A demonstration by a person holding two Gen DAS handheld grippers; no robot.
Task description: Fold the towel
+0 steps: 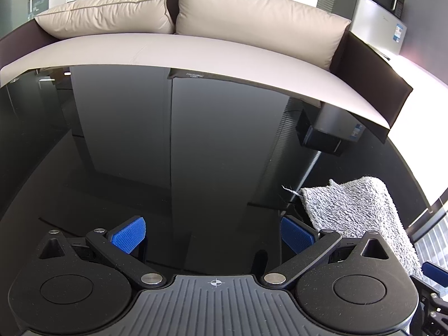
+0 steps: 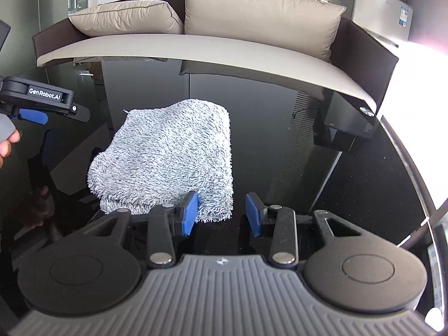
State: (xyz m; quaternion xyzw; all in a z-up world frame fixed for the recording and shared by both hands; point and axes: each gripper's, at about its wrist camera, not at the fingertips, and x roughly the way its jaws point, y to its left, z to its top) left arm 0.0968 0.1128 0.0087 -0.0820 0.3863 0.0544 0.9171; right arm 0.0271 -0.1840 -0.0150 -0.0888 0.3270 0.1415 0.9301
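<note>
A shaggy grey towel [image 2: 168,154] lies folded in layers on the black glossy table [image 2: 350,190]. In the right wrist view my right gripper [image 2: 221,214] is open just before the towel's near right corner; its left blue pad [image 2: 188,212] overlaps the towel's near edge and nothing is pressed between the pads. In the left wrist view the towel [image 1: 358,210] lies to the right of my left gripper [image 1: 212,236], which stands wide open over bare table. The left gripper [image 2: 42,103] also shows at the left edge of the right wrist view, held by a hand [image 2: 8,142].
A sofa with a beige seat [image 1: 196,50] and two beige cushions [image 2: 252,11] runs along the table's far edge. A silver appliance [image 1: 378,25] stands at the back right. The table's curved rim [image 2: 408,151] passes on the right.
</note>
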